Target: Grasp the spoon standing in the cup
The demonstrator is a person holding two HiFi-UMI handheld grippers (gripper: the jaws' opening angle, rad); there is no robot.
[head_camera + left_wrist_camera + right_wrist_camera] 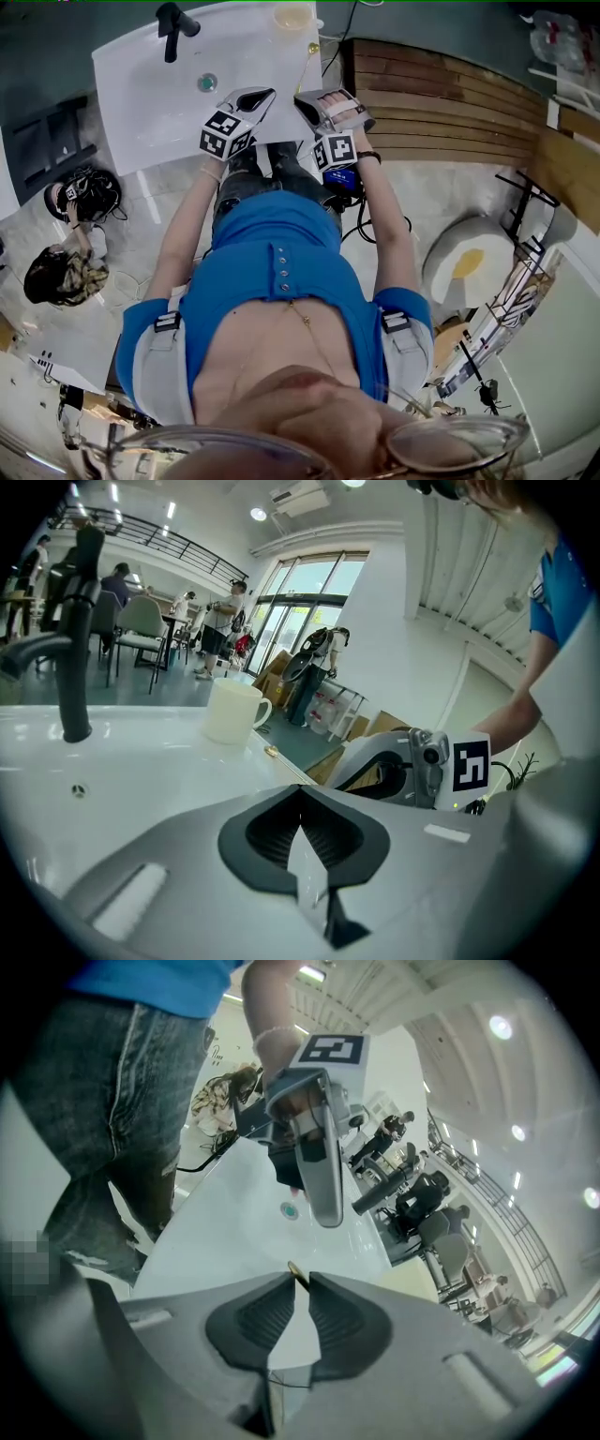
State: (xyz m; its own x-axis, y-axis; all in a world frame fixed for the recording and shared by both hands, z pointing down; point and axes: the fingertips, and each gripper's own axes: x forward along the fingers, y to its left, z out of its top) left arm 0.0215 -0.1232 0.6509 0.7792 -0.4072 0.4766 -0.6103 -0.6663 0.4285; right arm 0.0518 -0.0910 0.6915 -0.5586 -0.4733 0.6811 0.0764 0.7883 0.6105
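White sink top point(141, 103), with a black tap point(172, 28) at its far side and a drain point(207, 82) in the basin. A cream cup point(232, 712) stands upright at the far right corner of the top. The gold spoon point(313, 47) lies outside the cup. Its bowl rests on the right edge of the top, just beside the cup, and its thin handle runs back toward the person point(281, 253).

Noted for the right gripper point(298, 1277): it is over the right edge and tilted down at the top. Its jaws stand a narrow slit apart. The gold end of the spoon handle shows in that slit, right at the tips. Whether the pads touch it, I cannot tell.

Noted for the left gripper point(300, 791): it is just beside the right one, above the near part of the basin, and aimed toward the tap and cup. Its tips are pressed together with nothing between them.

The person, in a blue shirt and jeans, stands at the near edge with both forearms stretched forward. A slatted wooden bench point(441, 103) stands to the right of the sink.
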